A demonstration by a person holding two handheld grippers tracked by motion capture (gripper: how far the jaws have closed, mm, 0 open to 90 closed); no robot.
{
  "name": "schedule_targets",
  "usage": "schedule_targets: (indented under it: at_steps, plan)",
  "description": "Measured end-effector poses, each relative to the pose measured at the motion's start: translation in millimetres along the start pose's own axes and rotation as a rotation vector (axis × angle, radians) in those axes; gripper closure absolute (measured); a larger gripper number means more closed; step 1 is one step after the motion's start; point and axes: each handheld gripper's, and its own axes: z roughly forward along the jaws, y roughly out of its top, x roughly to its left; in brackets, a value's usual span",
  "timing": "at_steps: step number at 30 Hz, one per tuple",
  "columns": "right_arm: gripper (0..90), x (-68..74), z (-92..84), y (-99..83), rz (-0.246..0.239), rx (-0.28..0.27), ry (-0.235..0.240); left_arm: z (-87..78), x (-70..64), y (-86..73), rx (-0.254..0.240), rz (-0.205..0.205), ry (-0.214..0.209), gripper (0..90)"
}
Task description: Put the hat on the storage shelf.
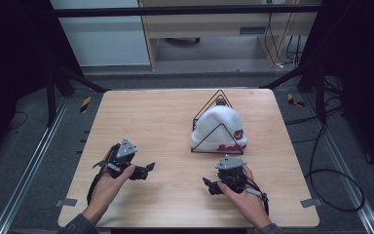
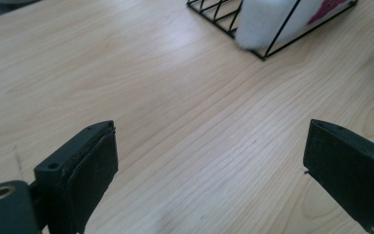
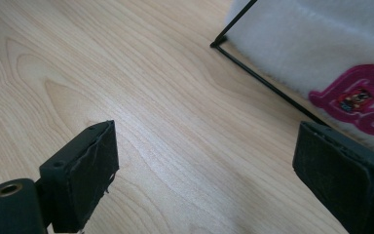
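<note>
Near the front edge of the pale wood-grain worktop (image 1: 175,126), two black claws rest, left claw (image 1: 148,168) and right claw (image 1: 208,184), both spread wide and empty. Farther right, one fluffy white knit beanie (image 1: 219,127) with magenta lettering sits in one black triangular wire rack (image 1: 218,97).
</note>
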Motion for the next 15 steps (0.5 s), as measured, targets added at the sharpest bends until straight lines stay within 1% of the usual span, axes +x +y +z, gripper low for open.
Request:
schedule_targets:
  at_steps: [2,6,7,8,9,11,13,15]
  plan:
    - [10.1,1.1,4.9,-0.7,0.002,0.007,0.009,0.2,5.7,-7.4,0.011,-0.008,0.006,5.3]
    - [10.2,2.4,12.9,-2.5,0.006,0.028,0.023,0.6,17.4,-24.3,0.026,-0.037,0.019,5.7]
    - [10.3,2.9,15.2,-2.9,0.01,0.031,0.029,0.6,17.4,-24.3,0.026,-0.037,0.019,5.8]
    - [10.3,3.4,17.1,-3.1,0.013,0.034,0.035,1.0,19.6,-27.9,0.032,-0.041,0.022,5.8]
    - [10.3,4.0,18.8,-3.0,0.012,0.04,0.036,1.6,23.8,-34.5,0.042,-0.051,0.026,5.8]
    - [10.4,5.7,22.1,-2.8,0.011,0.052,0.042,1.5,27.6,-39.6,0.049,-0.054,0.032,5.8]
    - [10.4,7.6,24.8,-2.0,0.009,0.057,0.047,0.9,31.7,-45.8,0.049,-0.071,0.036,5.8]
    - [10.5,9.8,27.3,-0.7,0.005,0.059,0.052,-0.2,34.9,-50.0,0.053,-0.078,0.042,5.8]
